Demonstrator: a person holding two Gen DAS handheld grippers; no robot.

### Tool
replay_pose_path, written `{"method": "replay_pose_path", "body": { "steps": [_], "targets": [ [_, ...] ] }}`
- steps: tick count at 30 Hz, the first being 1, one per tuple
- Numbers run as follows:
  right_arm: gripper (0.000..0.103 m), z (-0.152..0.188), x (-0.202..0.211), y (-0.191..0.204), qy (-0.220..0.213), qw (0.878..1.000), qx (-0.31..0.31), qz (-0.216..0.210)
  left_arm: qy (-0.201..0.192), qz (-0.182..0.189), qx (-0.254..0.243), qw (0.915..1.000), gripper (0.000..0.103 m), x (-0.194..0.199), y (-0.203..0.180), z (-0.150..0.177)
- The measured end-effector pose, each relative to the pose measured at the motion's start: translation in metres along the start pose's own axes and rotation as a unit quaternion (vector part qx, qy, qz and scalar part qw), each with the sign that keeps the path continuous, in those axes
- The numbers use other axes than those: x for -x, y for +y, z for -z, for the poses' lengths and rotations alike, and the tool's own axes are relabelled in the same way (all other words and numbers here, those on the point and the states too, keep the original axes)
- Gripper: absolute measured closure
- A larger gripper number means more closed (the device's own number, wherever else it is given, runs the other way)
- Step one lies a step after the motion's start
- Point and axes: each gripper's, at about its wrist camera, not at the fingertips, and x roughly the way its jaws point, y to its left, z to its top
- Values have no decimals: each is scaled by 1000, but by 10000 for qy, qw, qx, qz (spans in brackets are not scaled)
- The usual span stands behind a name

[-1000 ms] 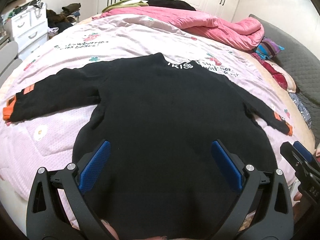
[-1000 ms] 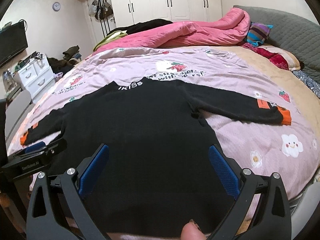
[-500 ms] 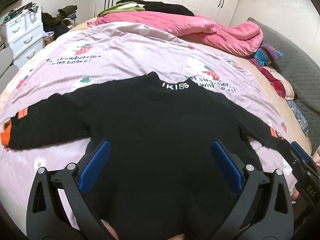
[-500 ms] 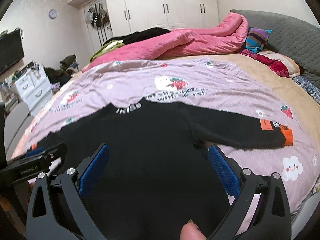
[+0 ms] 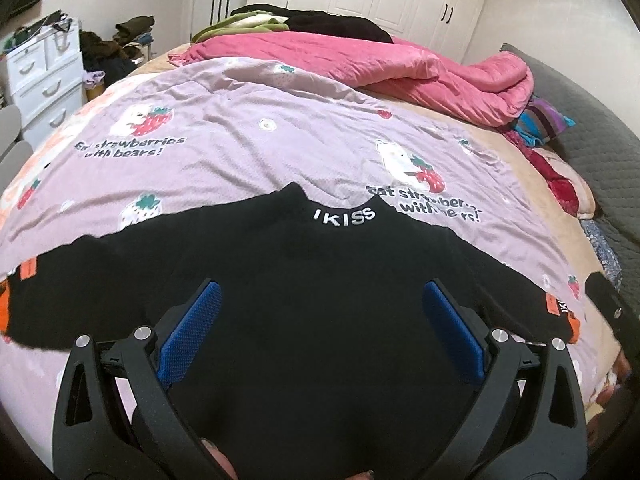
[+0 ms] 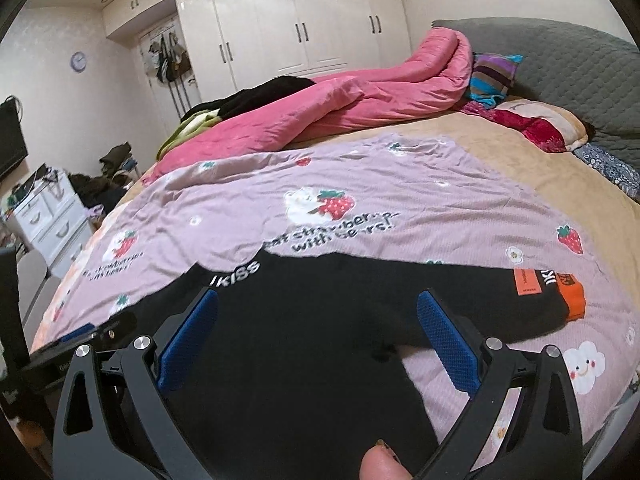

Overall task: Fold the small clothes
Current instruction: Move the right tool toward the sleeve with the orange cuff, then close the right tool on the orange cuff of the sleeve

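Black sweater (image 5: pixel 320 280) lying flat on lilac strawberry sheet (image 5: pixel 240 152), sleeves spreading; left gripper (image 5: pixel 320 332) and right gripper (image 6: pixel 316 332) hovering above, both gaping wide, gripping nothing.

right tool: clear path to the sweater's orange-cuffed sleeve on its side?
Probably yes. The right tool is open and holds nothing, and the sleeve lies flat on the purple sheet, with nothing on or beside it. Only bare sweater lies between them.
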Motion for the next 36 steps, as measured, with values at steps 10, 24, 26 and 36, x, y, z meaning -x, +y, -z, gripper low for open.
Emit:
{"method": "replay_pose_path", "body": {
  "steps": [10, 24, 26, 36],
  "targets": [
    [4, -5, -33, -33, 19, 9987, -217, 463, 173, 89, -306, 9993, 8, -44, -15, -5],
    [4, 12, -66, -85, 317, 9924, -671, 985, 400, 239, -551, 9974, 8, -82, -29, 4],
    [4, 15, -68, -94, 342, 9908, -765, 1062, 407, 252, -592, 9971, 8, -85, -32, 5],
    [4, 27, -77, -154, 465, 9763, -1352, 1625, 550, 349, -877, 9940, 8, -105, -48, 21]
  ]
}}
